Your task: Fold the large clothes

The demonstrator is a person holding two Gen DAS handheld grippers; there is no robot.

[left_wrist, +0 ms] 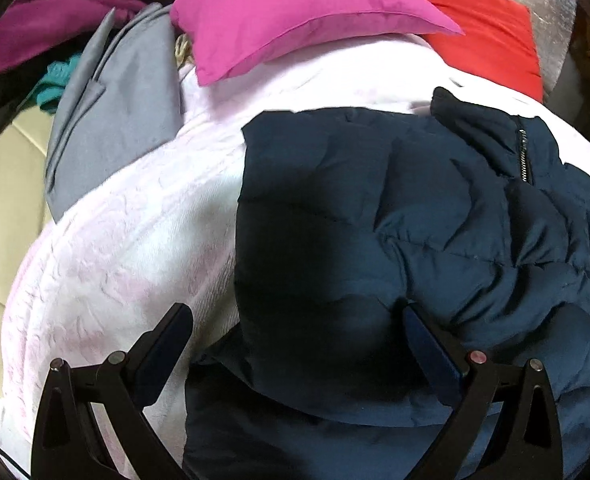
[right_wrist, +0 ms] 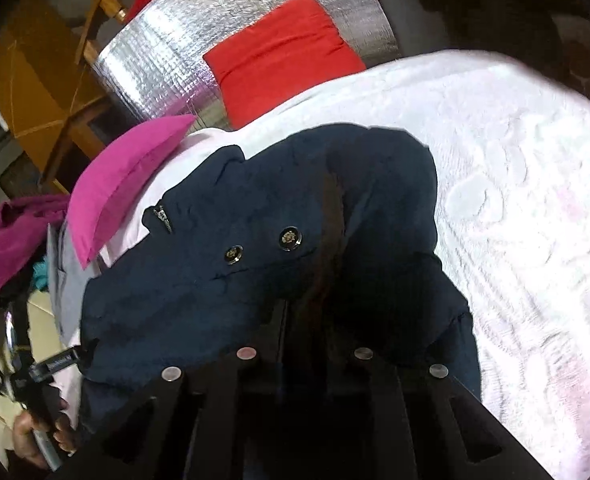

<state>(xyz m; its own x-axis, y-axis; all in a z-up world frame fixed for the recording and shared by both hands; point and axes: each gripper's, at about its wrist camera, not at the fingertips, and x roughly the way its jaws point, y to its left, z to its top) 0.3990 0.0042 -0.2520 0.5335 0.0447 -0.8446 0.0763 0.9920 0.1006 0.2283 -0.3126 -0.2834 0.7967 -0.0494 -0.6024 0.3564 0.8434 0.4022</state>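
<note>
The jacket (left_wrist: 395,240) lies on the blanket (left_wrist: 127,248), with one pillow (left_wrist: 295,20) behind it, another pillow (left_wrist: 487,32) to that one's right, and folded trousers (left_wrist: 107,120) at the left.

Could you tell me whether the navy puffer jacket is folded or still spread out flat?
Partly folded: the navy puffer jacket lies bunched on the pale blanket, one layer doubled over another, collar and zipper showing.

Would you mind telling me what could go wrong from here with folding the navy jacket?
1. The right hand-held gripper seems shut on the puffy navy jacket; thick padding may slip free.
2. The left hand-held gripper is open over the jacket's edge and might also pinch the white blanket beneath.
</note>
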